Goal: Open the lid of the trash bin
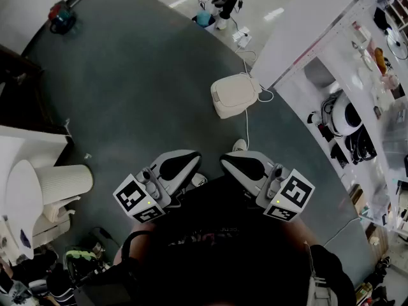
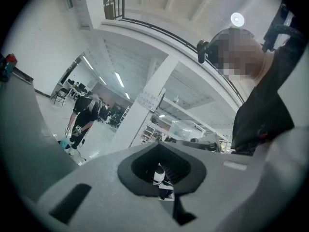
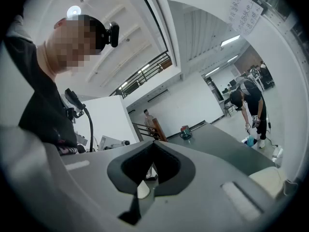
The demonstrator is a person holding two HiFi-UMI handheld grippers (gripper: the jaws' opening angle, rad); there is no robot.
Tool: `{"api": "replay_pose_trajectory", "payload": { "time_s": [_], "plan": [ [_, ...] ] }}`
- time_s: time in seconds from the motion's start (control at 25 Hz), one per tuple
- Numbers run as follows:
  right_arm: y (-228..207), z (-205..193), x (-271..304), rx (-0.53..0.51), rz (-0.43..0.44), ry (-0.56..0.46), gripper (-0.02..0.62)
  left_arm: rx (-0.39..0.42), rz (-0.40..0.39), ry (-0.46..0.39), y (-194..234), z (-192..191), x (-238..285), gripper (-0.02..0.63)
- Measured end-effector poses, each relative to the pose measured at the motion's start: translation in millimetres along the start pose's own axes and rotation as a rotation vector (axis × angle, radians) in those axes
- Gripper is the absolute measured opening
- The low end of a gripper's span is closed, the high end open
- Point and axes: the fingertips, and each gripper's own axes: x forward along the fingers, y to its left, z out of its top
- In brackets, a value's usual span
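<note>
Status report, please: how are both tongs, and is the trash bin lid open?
Left tongs shut, right tongs shut, both empty, near body. Trash bin ahead on floor, lid closed, untouched. White cable runs across floor toward it.

Big open-plan lab/office hall: grey carpet (image 1: 140, 94), white shelves (image 1: 299, 104) w/ gear & cables, office chairs (image 2: 60, 96) at back, strip lights (image 2: 118, 79), mezzanine railing (image 3: 145, 74) overhead.

No word or number can be read. The left claw's cube (image 1: 137, 199) and the right claw's cube (image 1: 290, 196) bear only black-and-white square patterns. A printed sheet (image 3: 246, 11) hangs on a white pillar (image 3: 270, 47), its lines too small to make out.
</note>
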Motion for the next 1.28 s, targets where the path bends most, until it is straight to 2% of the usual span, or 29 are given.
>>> {"api": "replay_pose_trajectory", "payload": {
  "time_s": [0.84, 1.08, 1.28],
  "plan": [
    [-2, 1, 11, 0.007, 0.005, -0.008, 0.008, 0.001, -0.005, -0.006, 5, 2, -10, 0.003],
    [-6, 1, 13, 0.009, 0.006, 0.001, 0.008, 0.034, -0.022, 0.009, 0, 1, -8, 0.004],
    [-13, 4, 11, 0.020, 0.005, 0.004, 0.006, 0.023, -0.023, 0.025, 3, 0, 0, 0.003]
  ]
}}
